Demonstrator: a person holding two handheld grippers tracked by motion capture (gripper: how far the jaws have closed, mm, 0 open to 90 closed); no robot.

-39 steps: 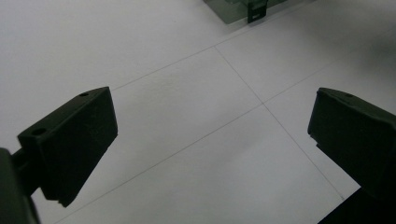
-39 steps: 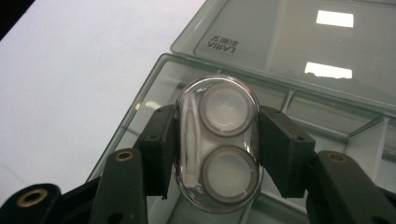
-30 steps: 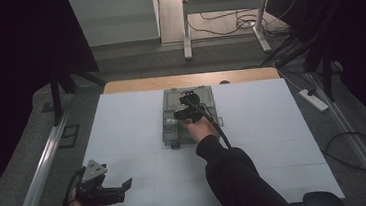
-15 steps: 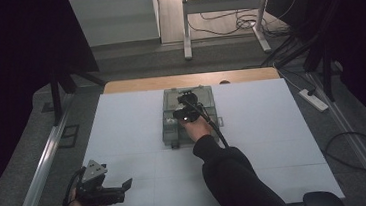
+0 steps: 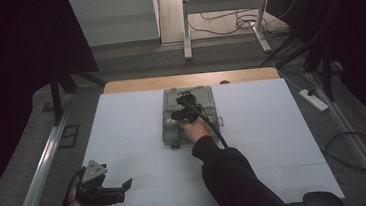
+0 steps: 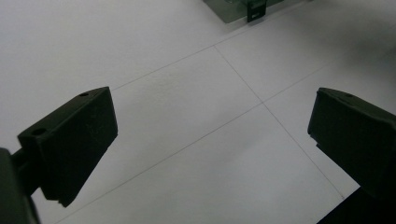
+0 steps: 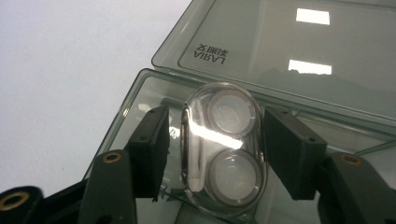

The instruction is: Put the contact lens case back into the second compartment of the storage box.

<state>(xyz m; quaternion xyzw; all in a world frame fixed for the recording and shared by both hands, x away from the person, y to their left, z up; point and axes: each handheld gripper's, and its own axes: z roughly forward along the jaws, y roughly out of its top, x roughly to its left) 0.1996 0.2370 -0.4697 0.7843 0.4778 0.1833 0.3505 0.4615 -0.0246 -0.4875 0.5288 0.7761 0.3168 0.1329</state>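
A smoky translucent box (image 5: 203,98) lies with its lid (image 7: 280,56) folded back at the far middle of the white table. My right gripper (image 5: 182,115) reaches into the box base (image 7: 135,100). A clear capsule-shaped case (image 7: 224,149) with two round discs inside stands between its jaws. The jaws have just been opening, and a narrow gap shows beside the left pad (image 7: 152,149), so the case rests in the box and is not squeezed. My left gripper (image 5: 125,186) is held at the near left edge, jaws wide apart over the bare white surface (image 6: 210,135), with nothing between them.
The box's front latch (image 6: 254,9) shows at the top of the left gripper view. A metal rail (image 5: 41,165) runs along the table's left side. A power strip (image 5: 313,99) and cables lie on the floor at the right. A desk frame (image 5: 185,37) stands beyond the far edge.
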